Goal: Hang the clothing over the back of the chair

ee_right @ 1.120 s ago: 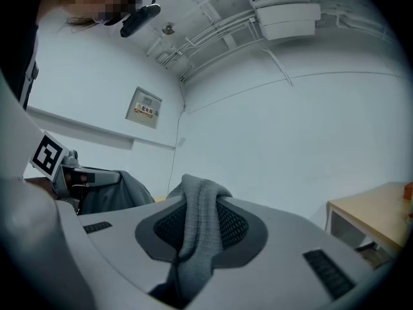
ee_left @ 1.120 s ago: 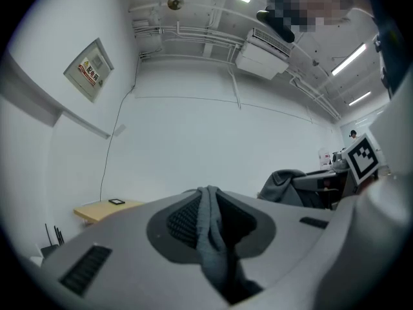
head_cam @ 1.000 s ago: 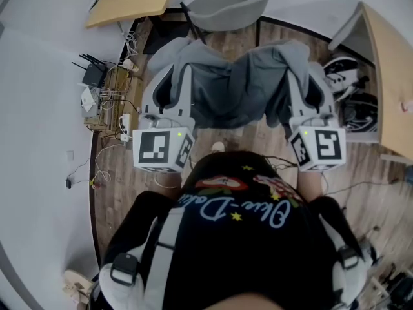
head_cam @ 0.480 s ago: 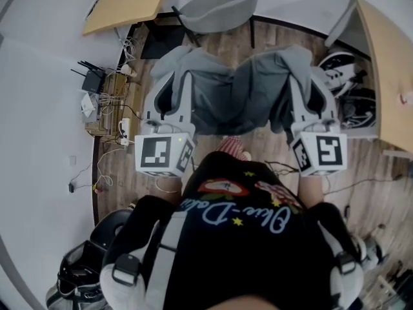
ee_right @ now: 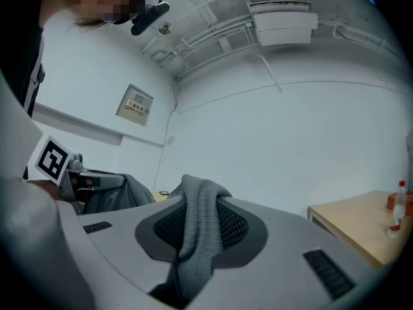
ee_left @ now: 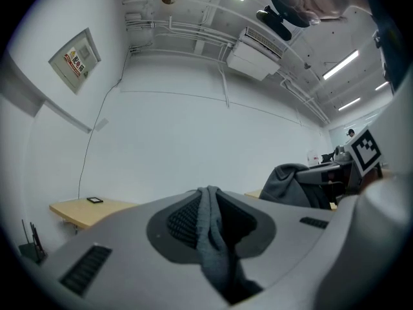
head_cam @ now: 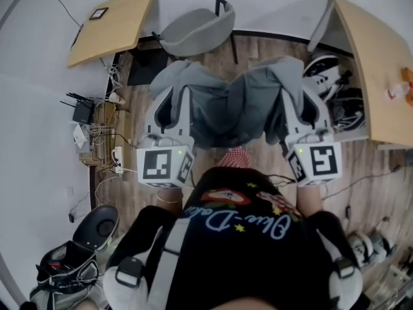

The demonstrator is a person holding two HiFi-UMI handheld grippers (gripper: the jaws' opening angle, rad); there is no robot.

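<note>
Fingers (ee_left: 122,244) of the left gripper (ee_left: 208,205) are pinched tight on a fold of the grey clothing (head_cam: 232,102), and the right gripper (ee_right: 197,212) clamps another fold the same way. Between the two, the garment hangs spread in the air, sagging in the middle, in front of the person (head_cam: 245,250). Beyond it stands the grey chair (head_cam: 193,34), clear of the cloth, beside a wooden table (head_cam: 116,28). A second wooden table (head_cam: 374,76) sits off to the right.
</note>
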